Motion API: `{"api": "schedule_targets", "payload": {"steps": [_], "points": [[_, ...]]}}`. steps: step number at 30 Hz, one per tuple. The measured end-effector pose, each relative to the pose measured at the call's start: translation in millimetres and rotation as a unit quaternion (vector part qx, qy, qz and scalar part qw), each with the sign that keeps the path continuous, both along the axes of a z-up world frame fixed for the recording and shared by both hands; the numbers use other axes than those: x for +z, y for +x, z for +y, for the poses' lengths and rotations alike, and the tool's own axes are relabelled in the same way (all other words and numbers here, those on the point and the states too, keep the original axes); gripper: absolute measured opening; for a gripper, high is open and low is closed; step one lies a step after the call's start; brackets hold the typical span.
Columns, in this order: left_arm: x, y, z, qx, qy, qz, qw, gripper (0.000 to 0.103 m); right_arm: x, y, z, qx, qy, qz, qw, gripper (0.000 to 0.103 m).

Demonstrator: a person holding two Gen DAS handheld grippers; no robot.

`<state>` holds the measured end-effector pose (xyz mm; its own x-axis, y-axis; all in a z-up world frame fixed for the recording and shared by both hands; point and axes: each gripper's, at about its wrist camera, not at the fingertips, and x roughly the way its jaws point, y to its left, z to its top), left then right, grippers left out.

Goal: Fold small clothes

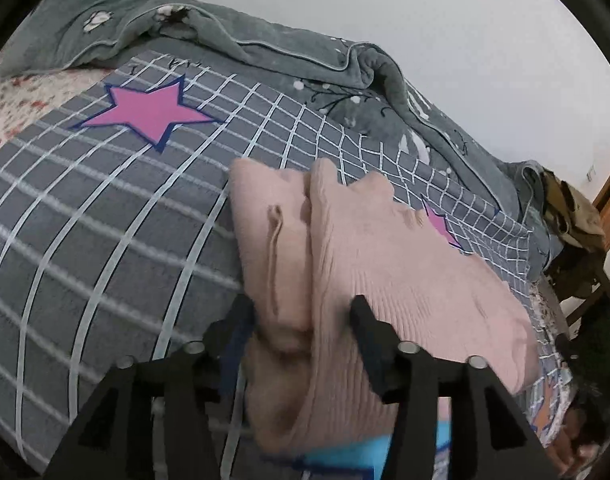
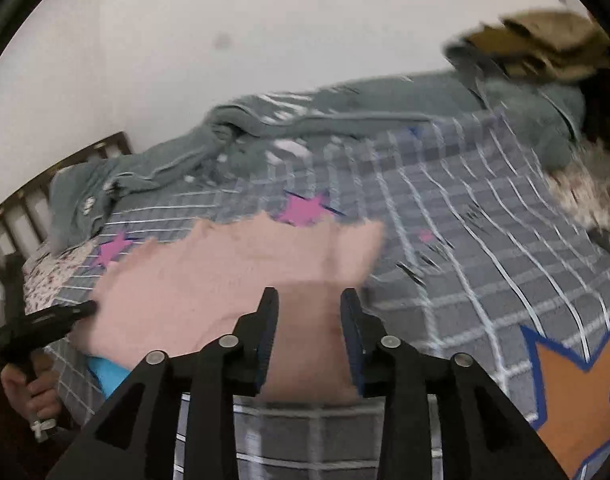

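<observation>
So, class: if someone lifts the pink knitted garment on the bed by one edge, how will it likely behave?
The pink knitted garment will probably droop and bend, since it already lies in soft folds over the checked bedcover. It looks thick and ribbed, so it is unlikely to slip easily. Its folded layers may well fall open unless both edges are supported.
</observation>
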<state>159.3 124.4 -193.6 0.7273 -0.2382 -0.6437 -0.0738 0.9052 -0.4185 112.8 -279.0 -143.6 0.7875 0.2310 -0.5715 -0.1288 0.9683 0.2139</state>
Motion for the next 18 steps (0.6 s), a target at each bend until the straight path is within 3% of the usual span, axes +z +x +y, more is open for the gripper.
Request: {"api": "schedule_targets", "payload": {"steps": [4,10,14,18], "points": [[1,22,3,0.0,-0.008,0.012,0.9999,0.054,8,5,50,0.055,-0.031,-0.015,0.998,0.037],[-1,35,22,0.006,-0.062,0.027,0.9977,0.054,-29,28,119,0.107,-0.033,0.032,0.993,0.037],[-5,40,24,0.007,-0.068,0.033,0.9971,0.054,-47,47,151,0.073,-0.092,0.031,0.993,0.037],[-3,40,21,0.003,-0.04,0.032,0.9987,0.054,-53,78,153,0.04,-0.088,0.051,0.994,0.037]]}}
